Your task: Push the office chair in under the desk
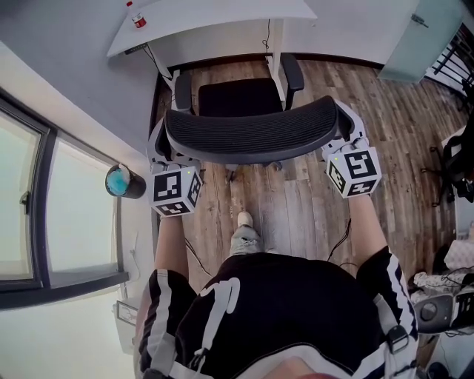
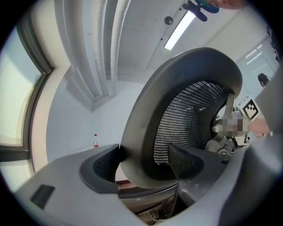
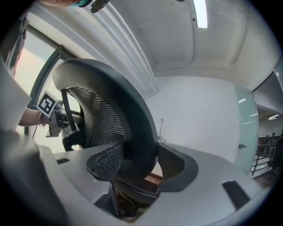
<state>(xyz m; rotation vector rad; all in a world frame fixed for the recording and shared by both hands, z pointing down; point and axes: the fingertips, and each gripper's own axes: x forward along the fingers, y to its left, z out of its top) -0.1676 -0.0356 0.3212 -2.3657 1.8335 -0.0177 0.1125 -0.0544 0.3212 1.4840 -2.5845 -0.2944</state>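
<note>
The office chair (image 1: 244, 100) stands on the wood floor (image 1: 311, 215) just in front of the bench (image 1: 215, 18), its seat facing the bench and not under its top. The left gripper (image 1: 159, 144) has its jaws closed on the left edge of the chair's mesh backrest (image 1: 252, 132), and the right gripper (image 1: 344, 137) has its jaws closed on the right edge. A red-capped bottle (image 1: 135, 16) stands on the bench's left end.
</note>
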